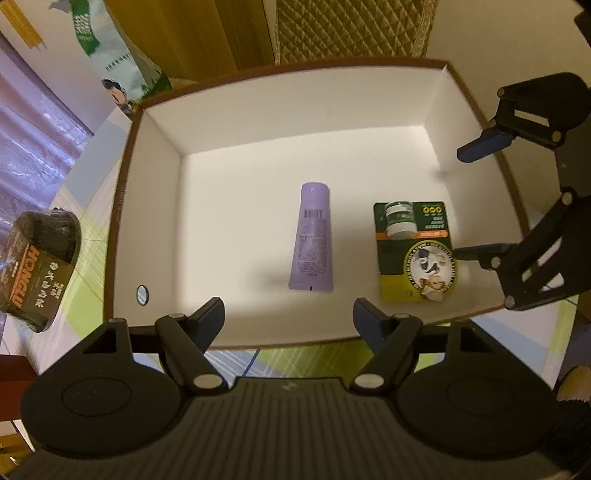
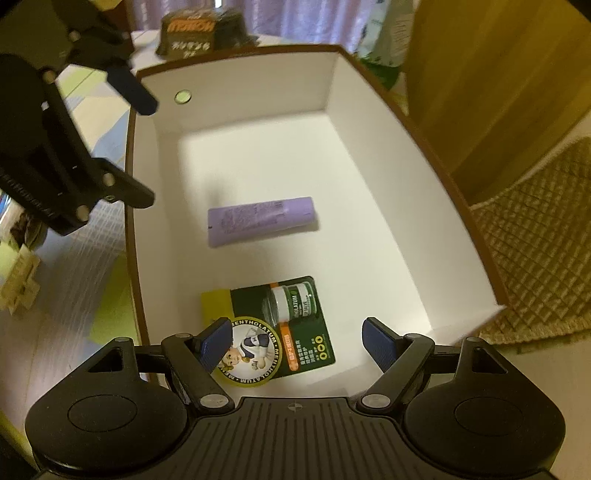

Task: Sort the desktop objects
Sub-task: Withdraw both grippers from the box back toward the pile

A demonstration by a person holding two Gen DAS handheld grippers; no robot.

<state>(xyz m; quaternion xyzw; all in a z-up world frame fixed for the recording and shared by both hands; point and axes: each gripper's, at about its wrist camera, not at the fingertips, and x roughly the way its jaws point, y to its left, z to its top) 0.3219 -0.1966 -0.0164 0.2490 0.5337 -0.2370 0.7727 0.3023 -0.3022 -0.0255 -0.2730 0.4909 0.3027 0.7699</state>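
Observation:
A white box with a brown rim holds a purple tube lying flat and a green Mentholatum blister pack. My left gripper hovers open over the box's near edge, nothing between its fingers. It also shows from the right wrist view as the left gripper at the box's left rim. My right gripper is open just above the blister pack, not touching it. From the left wrist view the right gripper hangs over the box's right side.
A dark wrapped snack package lies on the table left of the box. A green-and-white bag stands behind the box. A quilted cushion and wooden furniture border the box's far side.

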